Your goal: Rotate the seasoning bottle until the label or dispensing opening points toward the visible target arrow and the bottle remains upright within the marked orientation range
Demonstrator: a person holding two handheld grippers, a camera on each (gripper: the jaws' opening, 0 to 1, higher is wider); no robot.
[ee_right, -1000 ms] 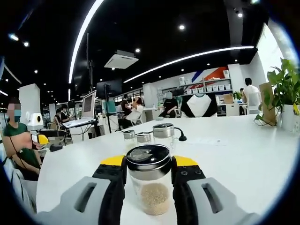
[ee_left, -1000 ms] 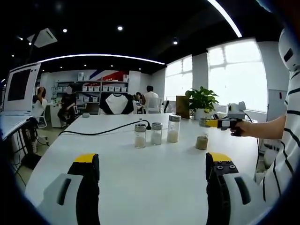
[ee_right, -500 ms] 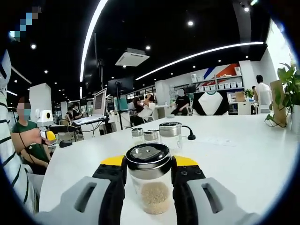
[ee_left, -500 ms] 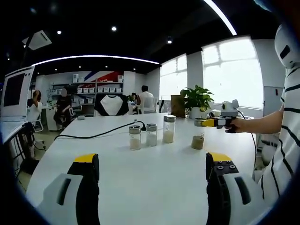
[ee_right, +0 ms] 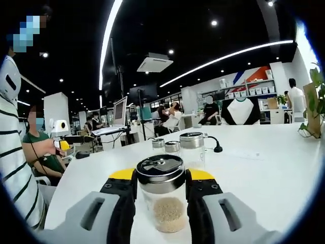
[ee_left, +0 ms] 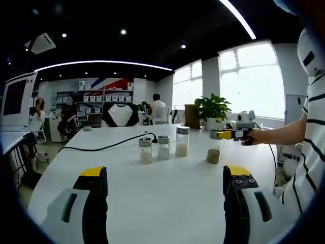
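On the white counter (ee_left: 152,193), L gripper view: three jars stand in a row near the middle, left jar (ee_left: 145,151), mid jar (ee_left: 163,147), tall jar (ee_left: 182,142), each w/ metal lid and pale contents. A black cable (ee_left: 101,147) runs behind them. The bottle (ee_left: 214,150) stands upright to the right of the row, apart from it, grainy tan fill at the bottom. The right hand-held gripper (ee_left: 217,134) comes in from the right, held by a hand (ee_left: 250,136), jaws closed on the bottle near its top. A plant (ee_left: 214,109) sits behind, by the window

Left hand-held gripper (ee_left: 165,175): jaws wide apart, nothing between them, above bare counter

R gripper view: bottle (ee_right: 161,195) sits between the jaws of the right hand-held gripper (ee_right: 161,182), both pads touching its glass just under the dark metal lid, upright. Three jars sit beyond it. Target arrow and label: can't tell. A striped sleeve (ee_right: 18,168) at left edge
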